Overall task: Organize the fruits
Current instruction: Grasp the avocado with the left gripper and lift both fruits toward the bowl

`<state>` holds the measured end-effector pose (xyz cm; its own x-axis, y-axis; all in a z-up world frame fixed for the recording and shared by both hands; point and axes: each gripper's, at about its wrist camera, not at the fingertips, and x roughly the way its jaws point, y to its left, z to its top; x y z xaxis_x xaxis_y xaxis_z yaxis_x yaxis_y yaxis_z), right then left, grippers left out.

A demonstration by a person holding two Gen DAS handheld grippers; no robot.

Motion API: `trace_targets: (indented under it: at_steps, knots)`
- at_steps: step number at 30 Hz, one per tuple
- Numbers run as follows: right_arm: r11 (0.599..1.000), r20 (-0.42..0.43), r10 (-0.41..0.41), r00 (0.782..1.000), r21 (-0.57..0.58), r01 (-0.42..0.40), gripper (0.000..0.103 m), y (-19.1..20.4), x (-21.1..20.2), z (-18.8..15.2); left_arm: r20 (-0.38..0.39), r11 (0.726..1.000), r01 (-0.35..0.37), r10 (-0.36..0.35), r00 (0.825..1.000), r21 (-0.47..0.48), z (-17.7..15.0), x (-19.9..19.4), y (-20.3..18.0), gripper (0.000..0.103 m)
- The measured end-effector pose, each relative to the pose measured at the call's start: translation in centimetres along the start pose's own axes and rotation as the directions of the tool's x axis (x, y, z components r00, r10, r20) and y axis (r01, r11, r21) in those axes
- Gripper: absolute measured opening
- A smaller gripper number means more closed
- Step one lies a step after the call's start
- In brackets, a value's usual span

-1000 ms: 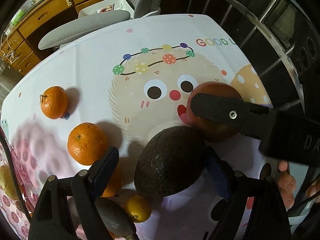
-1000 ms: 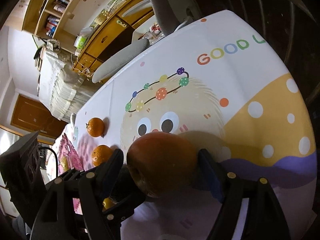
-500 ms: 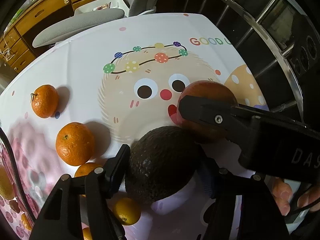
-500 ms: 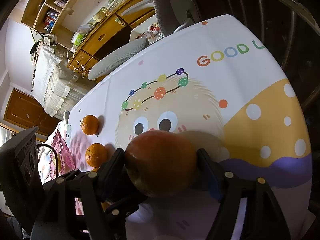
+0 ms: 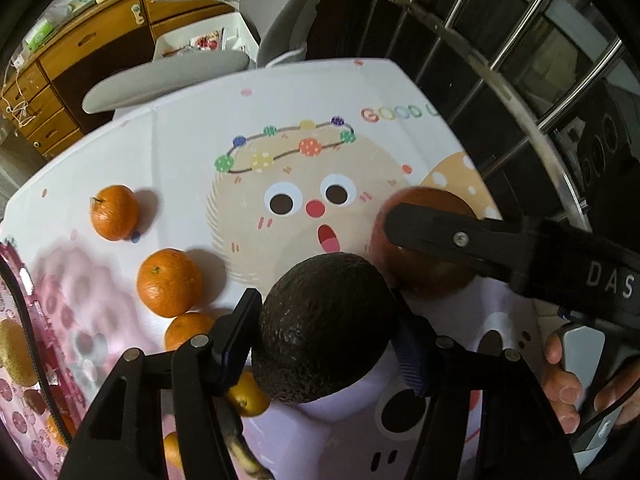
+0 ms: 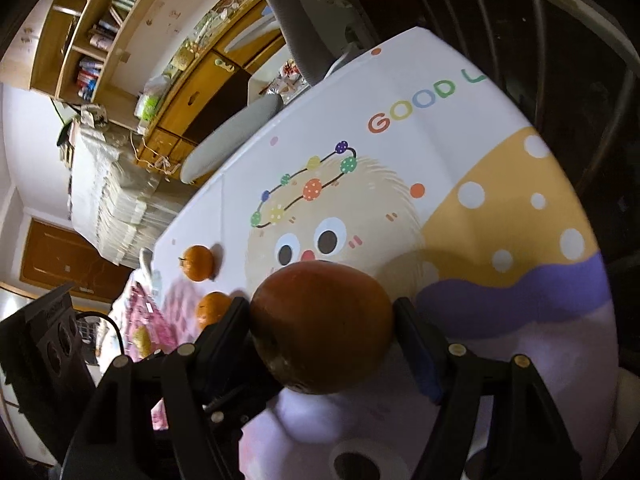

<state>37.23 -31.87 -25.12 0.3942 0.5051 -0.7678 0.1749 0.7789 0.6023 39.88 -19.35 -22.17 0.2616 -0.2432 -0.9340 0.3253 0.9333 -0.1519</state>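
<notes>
My left gripper [image 5: 323, 300] is shut on a dark, bumpy avocado [image 5: 324, 332], which hangs a little above the cartoon tablecloth [image 5: 192, 152]. Just right of it, one black finger [image 5: 440, 232] of the right gripper crosses a reddish-brown apple [image 5: 434, 280]. In the right wrist view my right gripper [image 6: 320, 312] is shut on that apple [image 6: 320, 332], both pads against its sides, clear of the cloth. Loose oranges [image 5: 168, 282] [image 5: 114, 212] lie to the left on the table.
More oranges [image 5: 188, 330] [image 5: 246, 398] sit under the left gripper, and a kiwi [image 5: 12, 352] lies on pink patterned cloth at the left edge. A grey chair [image 5: 168, 76] stands beyond the table's far edge. A metal railing [image 5: 520, 92] runs along the right. A hand [image 5: 560, 360] is at lower right.
The left jaws closed in on the avocado and lifted it off the cloth. The right gripper rose slightly with the apple and shifted right, uncovering the printed mouth.
</notes>
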Motion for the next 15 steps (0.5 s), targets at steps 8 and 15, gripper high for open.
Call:
trace_targets:
  at_steps: [8,15]
  knots:
    - [1.000,0.037,0.022,0.999,0.021,-0.023,0.073,1.1,-4.0,-1.1,0.066,0.999,0.003,-0.001,0.998,-0.041,-0.6,-4.8,0.5,0.061]
    - [0.999,0.059,0.032,0.998,0.006,-0.032,0.073,2.8,-6.8,-2.3,0.139,0.996,0.010,0.002,0.990,-0.086,-1.8,-9.4,1.5,0.061]
